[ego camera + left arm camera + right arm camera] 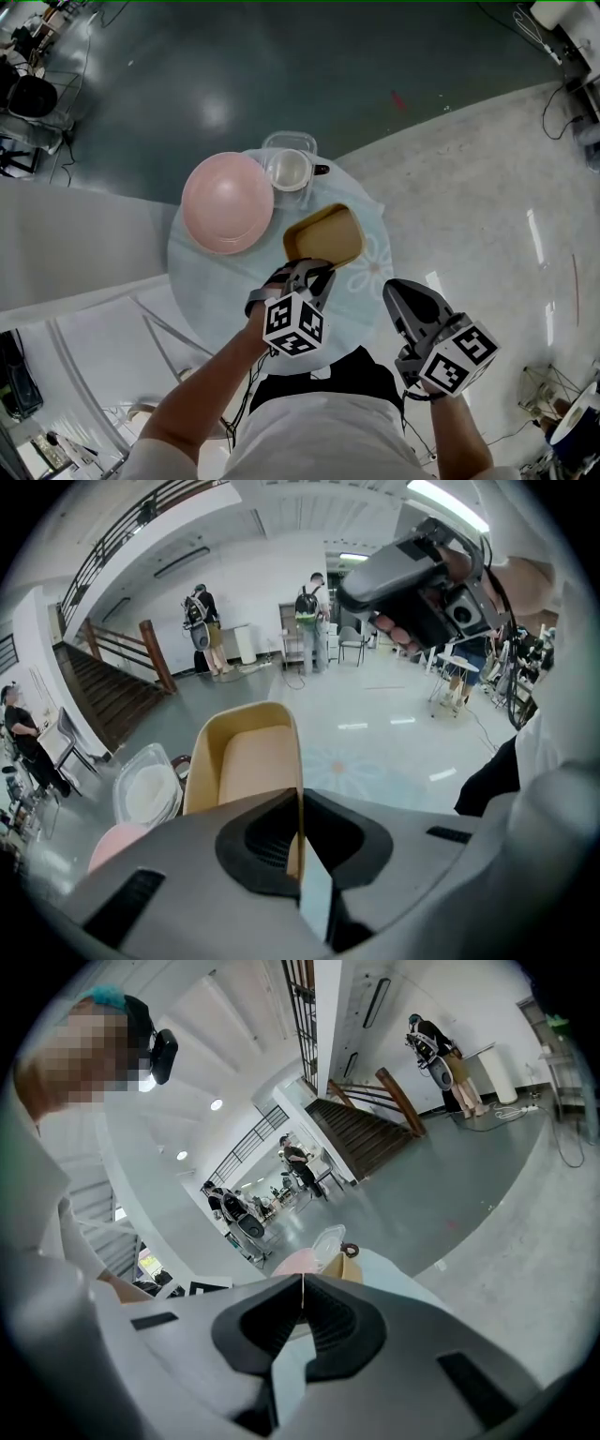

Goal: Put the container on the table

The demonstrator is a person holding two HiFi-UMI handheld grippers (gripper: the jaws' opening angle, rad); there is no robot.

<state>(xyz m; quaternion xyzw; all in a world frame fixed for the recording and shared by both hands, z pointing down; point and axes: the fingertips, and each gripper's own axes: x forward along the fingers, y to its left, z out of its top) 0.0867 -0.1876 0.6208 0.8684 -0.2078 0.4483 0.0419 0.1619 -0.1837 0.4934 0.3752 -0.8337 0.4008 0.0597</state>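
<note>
A tan rectangular container (pixel 326 234) lies open side up over the round pale blue table (pixel 370 281), and I cannot tell whether it touches the top. My left gripper (pixel 314 268) is shut on its near wall. In the left gripper view the thin rim of the container (pixel 246 761) runs between the closed jaws of the left gripper (pixel 300 803). My right gripper (pixel 398 292) hovers at the table's near right edge, shut with nothing in it. In the right gripper view the right gripper (pixel 302 1294) has its pads together, with the container (pixel 351 1267) beyond them.
A pink bowl (pixel 228 202) takes up the table's left side. A clear plastic tub (pixel 289 169) with white contents stands at the far edge, and a small dark object (pixel 322 170) lies beside it. Grey floor lies past the table. People stand far off near a staircase (pixel 112 682).
</note>
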